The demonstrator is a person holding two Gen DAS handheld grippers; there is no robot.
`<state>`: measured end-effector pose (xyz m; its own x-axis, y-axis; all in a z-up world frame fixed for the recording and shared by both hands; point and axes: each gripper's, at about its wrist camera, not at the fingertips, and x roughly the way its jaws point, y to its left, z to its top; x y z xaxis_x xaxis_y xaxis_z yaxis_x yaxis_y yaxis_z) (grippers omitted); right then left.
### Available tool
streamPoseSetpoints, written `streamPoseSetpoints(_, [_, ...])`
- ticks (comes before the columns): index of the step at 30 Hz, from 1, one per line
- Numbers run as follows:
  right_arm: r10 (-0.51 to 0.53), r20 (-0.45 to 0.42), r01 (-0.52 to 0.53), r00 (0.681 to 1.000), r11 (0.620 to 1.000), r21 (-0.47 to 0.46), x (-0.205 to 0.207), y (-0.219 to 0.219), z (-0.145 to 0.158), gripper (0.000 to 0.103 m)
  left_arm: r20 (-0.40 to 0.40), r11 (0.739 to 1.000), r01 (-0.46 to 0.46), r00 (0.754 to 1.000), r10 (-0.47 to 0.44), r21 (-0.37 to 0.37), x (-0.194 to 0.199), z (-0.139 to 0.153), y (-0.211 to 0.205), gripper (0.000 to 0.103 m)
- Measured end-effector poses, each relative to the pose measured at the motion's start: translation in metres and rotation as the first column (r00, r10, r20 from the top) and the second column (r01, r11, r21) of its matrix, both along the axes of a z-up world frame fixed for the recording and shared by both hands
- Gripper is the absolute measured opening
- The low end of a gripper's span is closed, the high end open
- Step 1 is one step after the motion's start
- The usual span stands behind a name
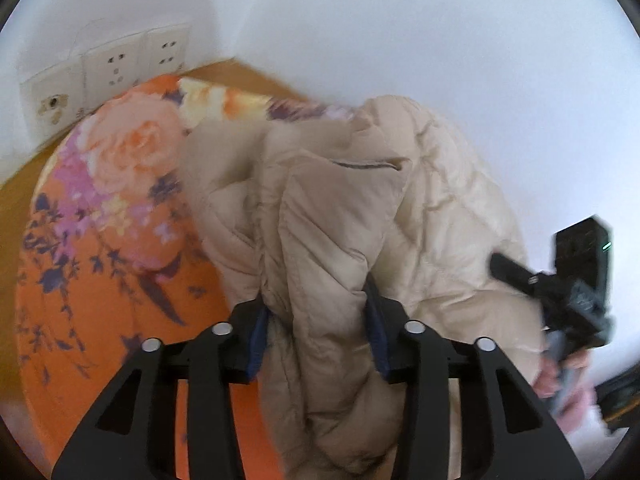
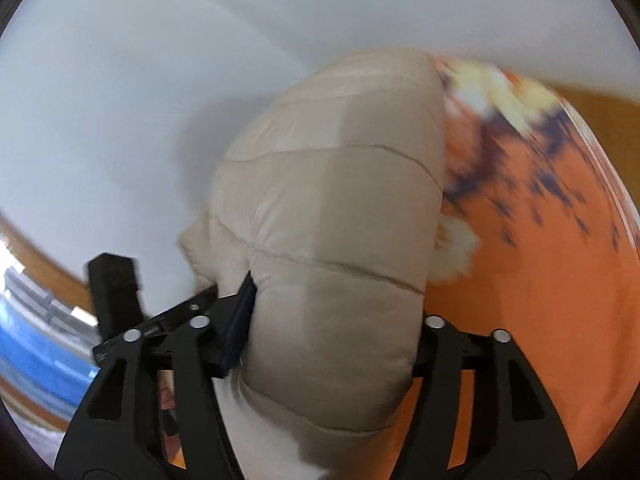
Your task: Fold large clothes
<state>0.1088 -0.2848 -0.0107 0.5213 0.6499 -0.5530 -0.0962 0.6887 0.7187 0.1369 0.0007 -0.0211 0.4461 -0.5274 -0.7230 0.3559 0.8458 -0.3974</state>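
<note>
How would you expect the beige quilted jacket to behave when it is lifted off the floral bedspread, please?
The beige quilted jacket is probably floppy: it drapes in folds from the left gripper. Its puffy panels bulge in the right gripper, so it likely compresses and is light for its bulk.

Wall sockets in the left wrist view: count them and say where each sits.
3, side by side on the white wall at upper left, behind the flowered bedding: the left socket, the middle socket, the right socket. Others may be hidden behind the bedding.

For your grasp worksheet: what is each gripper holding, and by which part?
Both hold the beige puffer jacket. The left gripper pinches a bunched quilted fold; the right gripper clamps a thick padded section. Which parts of the garment cannot be told.
</note>
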Motion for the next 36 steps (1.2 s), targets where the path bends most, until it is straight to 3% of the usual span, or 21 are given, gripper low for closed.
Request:
streamPoseSetpoints(4, [-0.015, -0.046, 0.017, 0.999, 0.999, 0.043, -0.006, -0.019, -0.009, 0.066, -0.011, 0.999, -0.034, 0.999, 0.035, 0.037, -0.006, -0.007, 0.006, 0.047])
streamPoseSetpoints(7, [-0.05, 0.006, 0.05, 0.999, 0.999, -0.019, -0.014, -0.035, 0.006, 0.066, -0.003, 0.994, -0.068, 0.998, 0.068, 0.088, -0.015, -0.009, 0.012, 0.047])
streamPoseSetpoints(10, [-0.001, 0.01, 0.002, 1.0, 0.998, -0.062, -0.009, -0.029, 0.01, 0.044, -0.002, 0.984, -0.108, 0.994, 0.11, 0.143, -0.022, -0.014, 0.02, 0.047])
streamPoseSetpoints(12, [0.049, 0.005, -0.049, 0.999, 0.994, -0.102, -0.005, -0.012, 0.004, 0.042, -0.006, 0.978, -0.132, 0.991, 0.135, 0.16, -0.022, -0.018, 0.025, 0.047])
streamPoseSetpoints(19, [0.135, 0.016, -0.126, 0.991, 0.957, -0.262, -0.001, 0.019, 0.002, 0.046, -0.017, 0.95, -0.238, 0.969, 0.246, 0.203, -0.026, -0.028, 0.049, 0.054])
streamPoseSetpoints(23, [0.129, 0.015, -0.121, 0.992, 0.959, -0.256, -0.002, 0.017, 0.003, 0.048, 0.029, 0.928, -0.291, 0.956, 0.293, 0.234, -0.037, -0.022, 0.046, 0.063])
streamPoseSetpoints(27, [0.1, 0.071, -0.079, 0.992, 0.962, -0.262, -0.007, 0.015, 0.013, 0.049, 0.059, 0.939, -0.298, 0.955, 0.292, 0.17, -0.069, -0.001, 0.047, 0.063])
streamPoseSetpoints(32, [0.1, 0.096, -0.065, 0.99, 0.946, -0.317, 0.011, 0.023, 0.029, 0.049, 0.163, 0.929, -0.332, 0.938, 0.306, 0.161, -0.06, 0.032, 0.036, 0.063])
streamPoseSetpoints(36, [0.084, 0.068, -0.059, 0.994, 0.95, -0.306, 0.033, 0.029, 0.023, 0.056, 0.185, 0.896, -0.386, 0.918, 0.35, 0.219, -0.035, 0.031, 0.03, 0.064])
